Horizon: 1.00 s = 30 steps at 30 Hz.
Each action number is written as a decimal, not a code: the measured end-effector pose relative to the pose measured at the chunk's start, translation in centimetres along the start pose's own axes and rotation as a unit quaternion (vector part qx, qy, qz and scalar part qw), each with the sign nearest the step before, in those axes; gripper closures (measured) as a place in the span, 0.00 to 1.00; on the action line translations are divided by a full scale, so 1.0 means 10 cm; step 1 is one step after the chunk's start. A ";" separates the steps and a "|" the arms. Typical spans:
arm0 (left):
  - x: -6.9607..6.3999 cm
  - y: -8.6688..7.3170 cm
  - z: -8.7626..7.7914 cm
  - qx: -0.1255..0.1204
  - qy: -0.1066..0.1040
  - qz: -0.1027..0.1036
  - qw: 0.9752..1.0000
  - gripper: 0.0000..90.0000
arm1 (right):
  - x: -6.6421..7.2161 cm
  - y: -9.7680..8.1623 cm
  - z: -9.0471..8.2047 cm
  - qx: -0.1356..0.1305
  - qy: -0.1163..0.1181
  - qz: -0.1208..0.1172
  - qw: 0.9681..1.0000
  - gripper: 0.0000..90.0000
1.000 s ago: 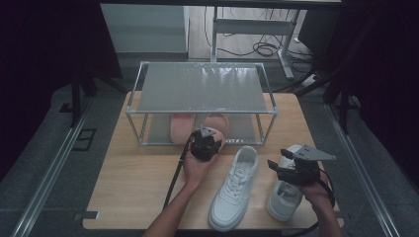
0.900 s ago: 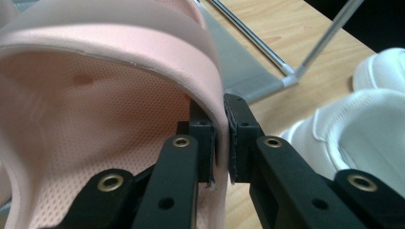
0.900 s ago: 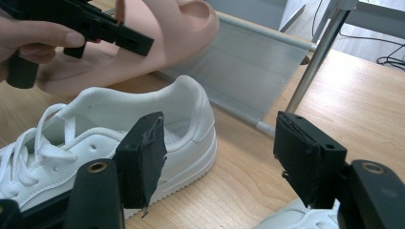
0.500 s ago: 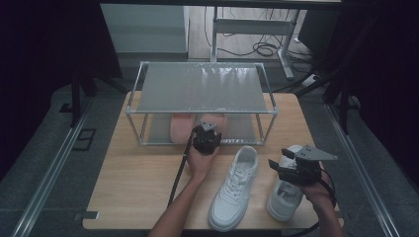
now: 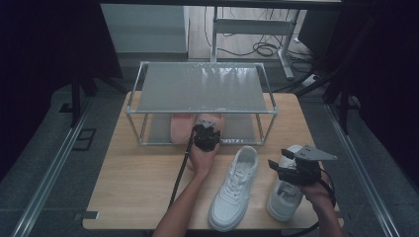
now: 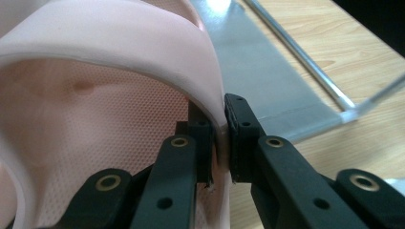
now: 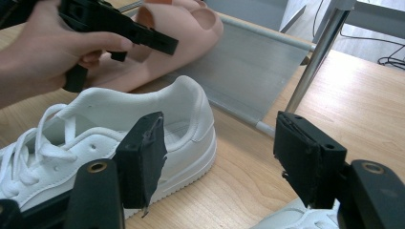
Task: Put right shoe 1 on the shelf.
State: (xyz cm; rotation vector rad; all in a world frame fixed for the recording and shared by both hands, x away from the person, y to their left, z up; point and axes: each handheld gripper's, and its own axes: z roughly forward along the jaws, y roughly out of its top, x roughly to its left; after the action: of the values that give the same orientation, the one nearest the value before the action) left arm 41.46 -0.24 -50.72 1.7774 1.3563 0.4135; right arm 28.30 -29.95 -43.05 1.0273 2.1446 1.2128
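Progress, we judge, is partial: left tongs (image 6: 217, 143) clamp the pink slipper (image 6: 110, 71) on the rack's lower shelf (image 5: 242, 126); right tongs (image 7: 219, 157) gape; two white sneakers (image 5: 232, 190) await at desk's near edge.

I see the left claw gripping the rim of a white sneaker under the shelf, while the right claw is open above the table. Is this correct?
Not quite. The left claw grips the rim of a pink clog, not a white sneaker; the left gripper view shows its pads pinching that rim under the shelf. The white sneaker lies on the table, ungripped. The right claw is indeed open.
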 end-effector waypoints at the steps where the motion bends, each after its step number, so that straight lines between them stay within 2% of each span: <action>1: 0.01 -0.01 0.02 0.001 0.002 -0.002 1.000 0.92 | 0.00 0.00 0.00 0.000 0.000 0.000 1.000 0.39; 6: 0.01 -0.02 0.08 0.005 0.010 -0.011 1.000 0.90 | -0.01 0.00 -0.01 0.000 -0.002 0.002 1.000 0.39; 9: -0.01 -0.01 0.06 0.005 0.013 -0.006 1.000 0.78 | 0.00 0.00 0.00 0.000 -0.001 0.000 1.000 0.39; 12: -0.01 0.00 0.00 0.010 0.009 -0.006 1.000 0.68 | 0.01 0.00 0.00 0.001 0.000 -0.001 1.000 0.39; 18: 0.03 0.00 -0.21 0.012 -0.011 -0.009 1.000 0.60 | 0.00 0.00 0.00 -0.001 -0.002 0.000 1.000 0.39; 27: 0.08 -0.10 -0.48 0.010 -0.044 0.008 0.999 0.61 | 0.02 0.01 0.01 0.000 -0.003 -0.003 1.000 0.39; 30: 0.09 -0.15 -0.54 0.011 -0.054 0.015 0.998 0.65 | 0.02 0.01 0.00 0.001 -0.004 -0.003 1.000 0.39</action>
State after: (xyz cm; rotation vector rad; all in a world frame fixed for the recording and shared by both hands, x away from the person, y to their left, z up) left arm 37.12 2.92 -48.92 1.8127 1.2650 0.3163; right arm 28.23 -29.73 -43.02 1.0235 2.1419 1.2026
